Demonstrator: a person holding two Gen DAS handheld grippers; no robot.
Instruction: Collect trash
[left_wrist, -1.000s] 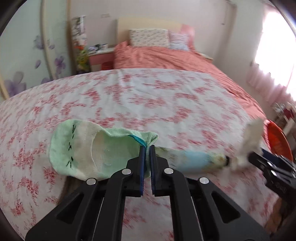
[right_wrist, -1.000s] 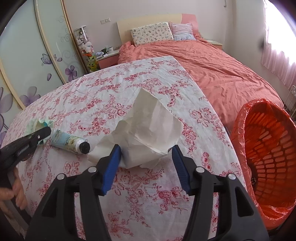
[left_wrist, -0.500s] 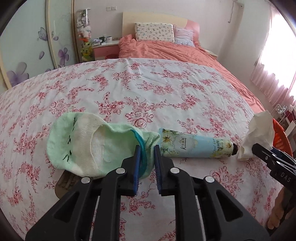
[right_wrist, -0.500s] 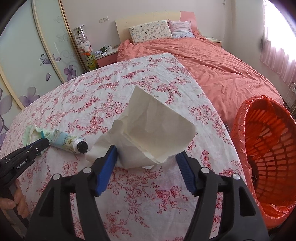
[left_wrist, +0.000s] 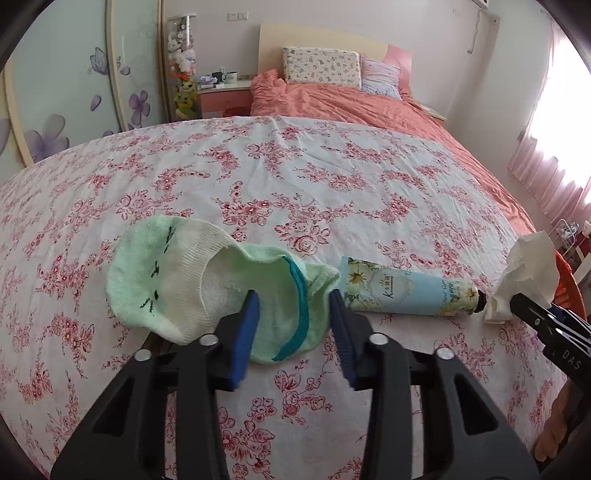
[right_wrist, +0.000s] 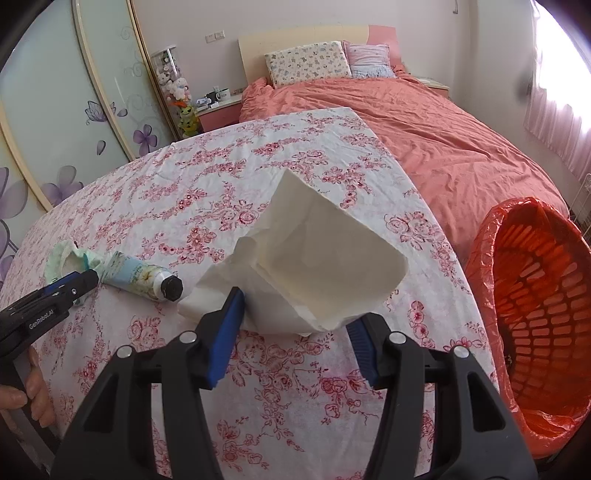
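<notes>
From the left: my left gripper (left_wrist: 293, 328) has its blue-padded fingers spread apart, one on each side of the cuff end of a mint-green sock (left_wrist: 207, 291) that lies flat on the floral tablecloth (left_wrist: 295, 177); neither pad presses the fabric. Just right of the sock lies a pale-blue hand-cream tube (left_wrist: 406, 291), its crimped end touching the sock's cuff and its black cap (right_wrist: 171, 288) pointing toward a crumpled white tissue (right_wrist: 314, 273). The tissue rests on the cloth near the table's right edge, just beside the cap. My right gripper (right_wrist: 295, 332) stands open around the tissue's near side, the left pad against its edge, the right pad apart from it. Beyond the table's right edge stands an orange slatted trash basket (right_wrist: 535, 295) lined with an orange bag, well apart from the tissue.
</notes>
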